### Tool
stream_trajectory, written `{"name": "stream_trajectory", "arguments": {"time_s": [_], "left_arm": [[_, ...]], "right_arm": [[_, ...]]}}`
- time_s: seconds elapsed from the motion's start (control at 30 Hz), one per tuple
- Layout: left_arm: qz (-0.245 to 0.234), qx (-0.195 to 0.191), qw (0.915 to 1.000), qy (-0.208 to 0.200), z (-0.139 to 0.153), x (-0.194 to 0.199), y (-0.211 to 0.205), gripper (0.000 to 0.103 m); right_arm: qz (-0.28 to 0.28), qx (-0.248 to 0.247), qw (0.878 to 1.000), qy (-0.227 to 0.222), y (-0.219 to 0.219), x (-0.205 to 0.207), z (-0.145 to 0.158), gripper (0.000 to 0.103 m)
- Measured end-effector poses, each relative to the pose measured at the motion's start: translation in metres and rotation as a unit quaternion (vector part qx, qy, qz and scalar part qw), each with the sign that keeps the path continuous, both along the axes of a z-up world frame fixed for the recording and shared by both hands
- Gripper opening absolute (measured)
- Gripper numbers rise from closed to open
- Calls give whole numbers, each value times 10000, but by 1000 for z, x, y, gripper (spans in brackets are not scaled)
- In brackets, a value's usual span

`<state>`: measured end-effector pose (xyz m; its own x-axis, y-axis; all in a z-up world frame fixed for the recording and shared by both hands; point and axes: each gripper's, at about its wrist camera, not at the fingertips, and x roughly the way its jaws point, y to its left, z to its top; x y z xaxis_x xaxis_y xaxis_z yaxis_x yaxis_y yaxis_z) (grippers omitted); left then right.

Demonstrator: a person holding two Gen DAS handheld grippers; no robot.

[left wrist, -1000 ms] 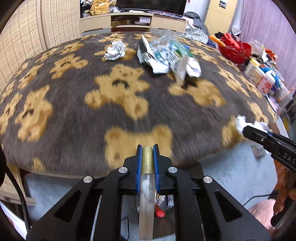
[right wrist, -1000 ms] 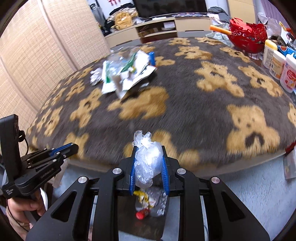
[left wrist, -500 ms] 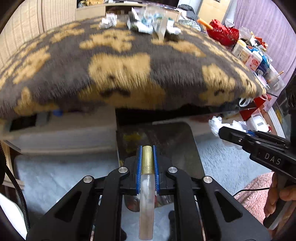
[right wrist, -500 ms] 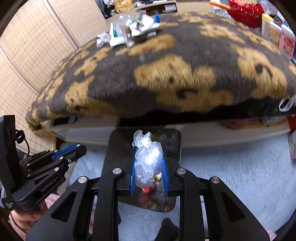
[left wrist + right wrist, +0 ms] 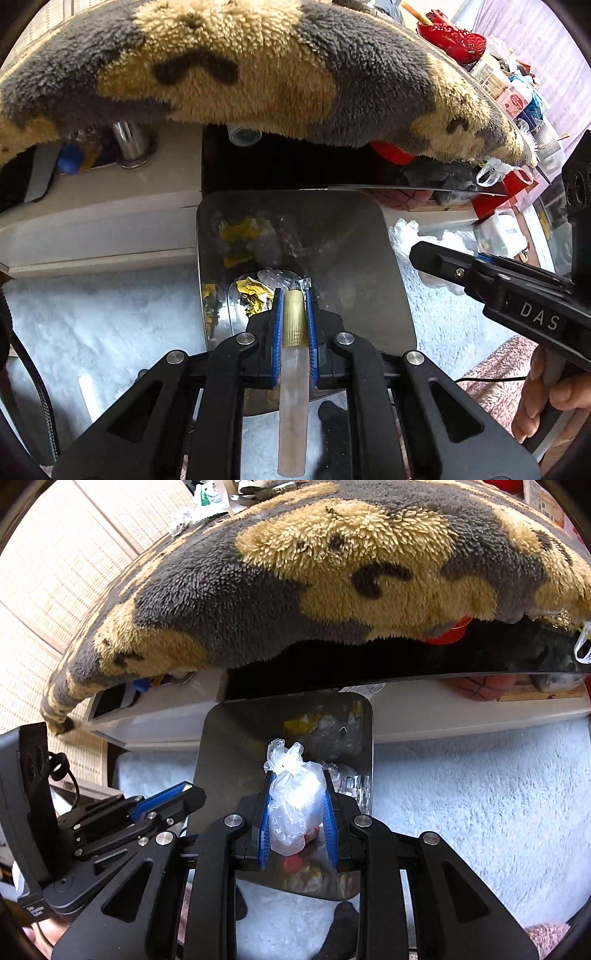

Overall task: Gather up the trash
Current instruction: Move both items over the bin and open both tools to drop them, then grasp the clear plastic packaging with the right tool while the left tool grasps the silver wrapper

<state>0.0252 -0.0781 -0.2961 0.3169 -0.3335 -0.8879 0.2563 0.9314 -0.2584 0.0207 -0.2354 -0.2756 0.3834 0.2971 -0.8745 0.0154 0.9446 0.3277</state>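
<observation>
A shiny metal trash bin (image 5: 354, 258) stands on the floor under the table edge, with yellow wrappers (image 5: 253, 291) and clear plastic inside. My left gripper (image 5: 294, 293) hangs over the bin mouth, pointing steeply down, shut on a clear tube with a gold cap (image 5: 293, 387). My right gripper (image 5: 297, 775) is over the same bin (image 5: 236, 738), shut on a crumpled clear plastic bag (image 5: 295, 801). In the left wrist view the right gripper (image 5: 417, 251) reaches in from the right with the bag (image 5: 406, 232) at its tip. The left gripper (image 5: 192, 794) shows at the lower left of the right wrist view.
A grey blanket with tan bears (image 5: 258, 74) covers the table and overhangs just above the bin. A white fluffy rug (image 5: 480, 794) lies around the bin. More trash (image 5: 210, 498) sits on the tabletop. A red basket (image 5: 450, 40) and bottles crowd the far right.
Both grippers have come down from above the tabletop to below its edge, over the bin. Each still holds the same item.
</observation>
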Motion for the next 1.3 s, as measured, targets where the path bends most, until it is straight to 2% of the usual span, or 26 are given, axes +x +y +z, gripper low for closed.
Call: {"name": "stream_trajectory", "arguments": {"time_s": [0.17,0.23,0.37,0.5,0.57,0.63,0.73,1.07,1.3], "left_arm": [[55,-4,9999,107,-3,6,2,13],[58,17,9999,108,-3,6,2,22],[61,97,9999,77,0,5,3,35],[72,140,9999,29,7,4,4,52],[85,180,9998,-14,12,4,5,62],[121,192,9997,-77,20,4,8,79],[117,239,9993,-272,38,6,10,88],[347,242,9946,-948,105,38,19,93],[494,240,9900,-1296,132,78,18,93]], "right_arm": [[-28,-15,9999,102,1,7,-3,30],[-21,-14,9999,124,1,9,-4,43],[-40,-44,9999,129,1,9,-5,54],[-68,-96,9999,113,-2,10,-1,71],[-81,-141,9998,72,-7,10,5,79],[-129,-208,9997,-39,-12,10,16,91],[-248,-248,9989,-326,-24,10,38,96],[-513,-533,9900,-1203,-45,44,113,99],[-527,-487,9862,-1491,-51,84,137,99]]}}
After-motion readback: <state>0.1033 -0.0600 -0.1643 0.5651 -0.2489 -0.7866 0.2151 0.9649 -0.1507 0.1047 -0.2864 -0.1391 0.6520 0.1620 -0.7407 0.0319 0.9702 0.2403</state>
